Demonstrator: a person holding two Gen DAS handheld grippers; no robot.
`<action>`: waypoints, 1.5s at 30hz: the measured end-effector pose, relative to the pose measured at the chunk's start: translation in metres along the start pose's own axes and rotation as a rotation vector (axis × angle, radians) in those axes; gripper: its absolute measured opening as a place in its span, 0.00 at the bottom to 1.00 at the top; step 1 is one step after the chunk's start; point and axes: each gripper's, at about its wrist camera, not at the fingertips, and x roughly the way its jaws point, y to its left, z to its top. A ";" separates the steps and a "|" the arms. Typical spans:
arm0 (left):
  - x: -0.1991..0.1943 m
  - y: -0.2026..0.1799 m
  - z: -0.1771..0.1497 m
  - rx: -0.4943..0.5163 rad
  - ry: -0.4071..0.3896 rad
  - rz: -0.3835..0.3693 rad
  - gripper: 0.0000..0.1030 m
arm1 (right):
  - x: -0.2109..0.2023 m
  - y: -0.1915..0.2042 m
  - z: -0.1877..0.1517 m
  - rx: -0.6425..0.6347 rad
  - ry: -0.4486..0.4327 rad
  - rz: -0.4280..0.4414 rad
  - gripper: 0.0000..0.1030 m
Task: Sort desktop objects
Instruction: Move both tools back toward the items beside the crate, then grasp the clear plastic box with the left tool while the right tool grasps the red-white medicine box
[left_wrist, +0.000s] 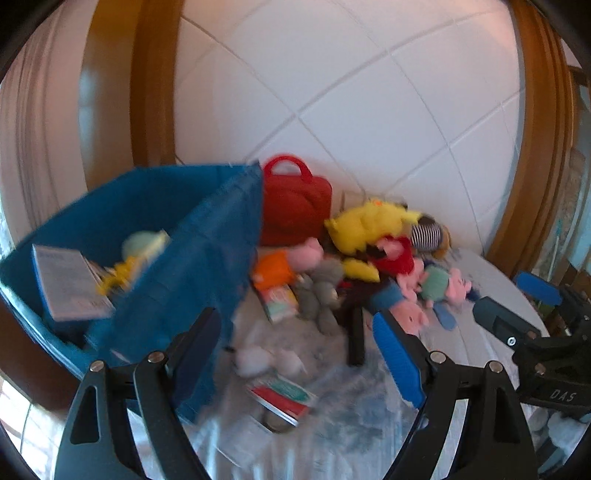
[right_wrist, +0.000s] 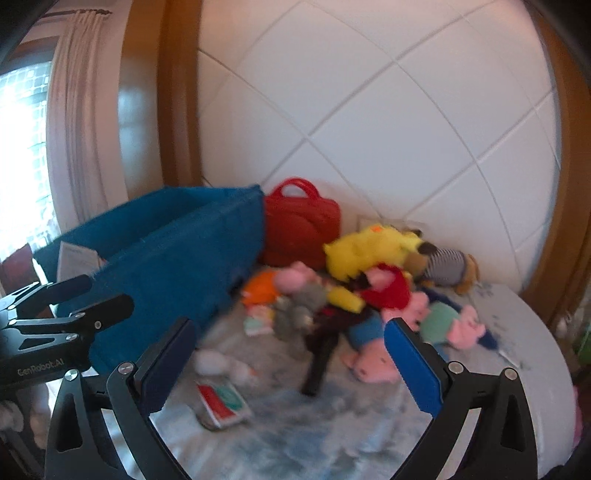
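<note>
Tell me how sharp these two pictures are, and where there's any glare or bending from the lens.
Left wrist view: motion blur smears the blue bin and the toy pile; the wall tile lines bow from the fisheye. Right wrist view: similar blur over the toys, and the window at the left edge is blown out to white. In both, the hand-held gripper's own frame looks sharper than the table.

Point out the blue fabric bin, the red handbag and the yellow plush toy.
blue fabric bin (left_wrist: 207, 236), left wrist view, on its near side wall.
red handbag (right_wrist: 301, 229), right wrist view, on its front panel.
yellow plush toy (right_wrist: 364, 251), right wrist view, on its body.
</note>
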 end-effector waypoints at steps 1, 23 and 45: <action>0.005 -0.009 -0.007 -0.003 0.020 0.005 0.82 | 0.000 -0.011 -0.007 0.002 0.013 0.001 1.00; 0.094 0.062 -0.174 -0.183 0.383 0.254 0.82 | 0.145 0.001 -0.115 0.001 0.358 0.247 1.00; 0.148 0.083 -0.221 -0.416 0.392 0.364 0.82 | 0.270 0.079 -0.162 -0.190 0.552 0.523 1.00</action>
